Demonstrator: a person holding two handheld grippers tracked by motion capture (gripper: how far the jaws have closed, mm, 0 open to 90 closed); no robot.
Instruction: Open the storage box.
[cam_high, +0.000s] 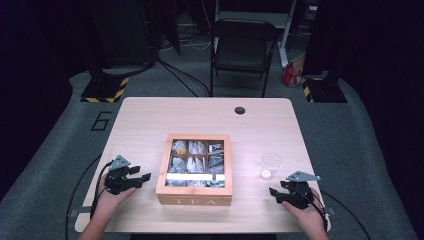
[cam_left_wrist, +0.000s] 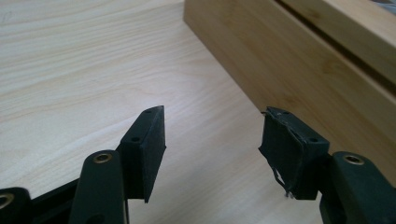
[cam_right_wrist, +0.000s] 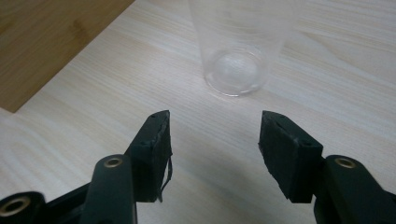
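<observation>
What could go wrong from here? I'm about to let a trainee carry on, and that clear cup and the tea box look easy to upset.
1. The clear plastic cup stands empty and upright just ahead of the open right gripper; a nudge could likely tip it or slide it.
2. The left gripper, also open, sits close beside the wooden tea box; swinging inward could bump its side wall.
3. The box's lid looks closed, so prying it one-handed might shift the box.

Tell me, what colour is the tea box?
Light brown wood; the tea box shows best in the high view.
</observation>
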